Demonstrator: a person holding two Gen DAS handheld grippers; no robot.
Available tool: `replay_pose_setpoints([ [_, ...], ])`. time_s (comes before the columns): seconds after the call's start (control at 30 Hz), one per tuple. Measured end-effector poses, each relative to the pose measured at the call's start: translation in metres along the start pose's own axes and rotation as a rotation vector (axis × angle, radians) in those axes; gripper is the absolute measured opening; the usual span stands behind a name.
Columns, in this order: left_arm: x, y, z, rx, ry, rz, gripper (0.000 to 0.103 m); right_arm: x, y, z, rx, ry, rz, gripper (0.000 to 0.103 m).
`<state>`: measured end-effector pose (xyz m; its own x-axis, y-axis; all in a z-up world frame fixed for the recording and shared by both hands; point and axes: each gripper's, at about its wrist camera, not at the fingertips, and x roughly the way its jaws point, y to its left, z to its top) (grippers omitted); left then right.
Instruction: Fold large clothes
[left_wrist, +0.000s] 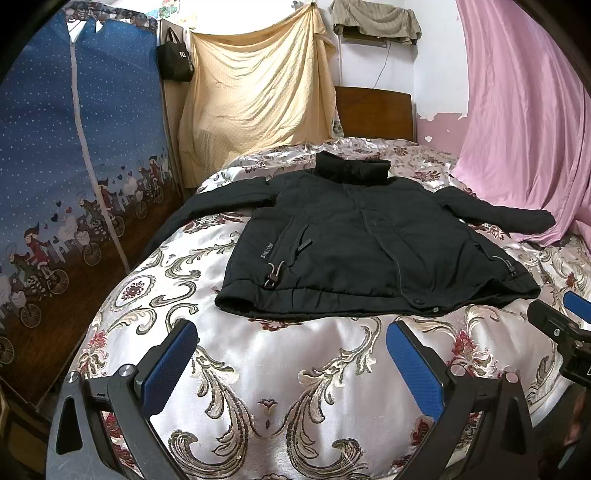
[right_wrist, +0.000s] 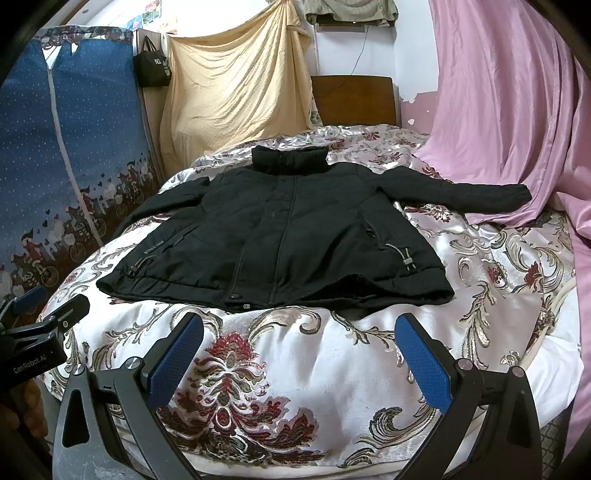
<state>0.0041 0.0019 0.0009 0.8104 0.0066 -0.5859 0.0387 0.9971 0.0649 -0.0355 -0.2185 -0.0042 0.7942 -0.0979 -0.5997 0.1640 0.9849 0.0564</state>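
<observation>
The black jacket (left_wrist: 354, 236) lies flat, front up, on the patterned bed cover (left_wrist: 295, 369), sleeves spread toward both edges. Bare cover separates its hem from the left claw (left_wrist: 291, 354) and right claw (right_wrist: 299, 354), both released, holding nothing.

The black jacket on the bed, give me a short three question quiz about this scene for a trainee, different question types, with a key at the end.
1. True or false: the black jacket lies spread front up on the floral bedspread, both sleeves out to the sides.
2. Multiple choice: the left gripper and right gripper are A) both shut on the hem, B) both open and short of the jacket, C) one open, one shut on a sleeve.
3. Fill in: the tip of the sleeve on the right rests against the ____ curtain.

Key: 1 true; 2 B; 3 pink.
</observation>
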Motion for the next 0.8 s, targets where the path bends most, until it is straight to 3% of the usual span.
replay_pose_setpoints([
  [0.8, -0.0029, -0.0022, -0.0030, 0.004, -0.005, -0.004, 0.103, -0.0009, -0.0009, -0.0001, 0.003, -0.007, 0.000, 0.102],
])
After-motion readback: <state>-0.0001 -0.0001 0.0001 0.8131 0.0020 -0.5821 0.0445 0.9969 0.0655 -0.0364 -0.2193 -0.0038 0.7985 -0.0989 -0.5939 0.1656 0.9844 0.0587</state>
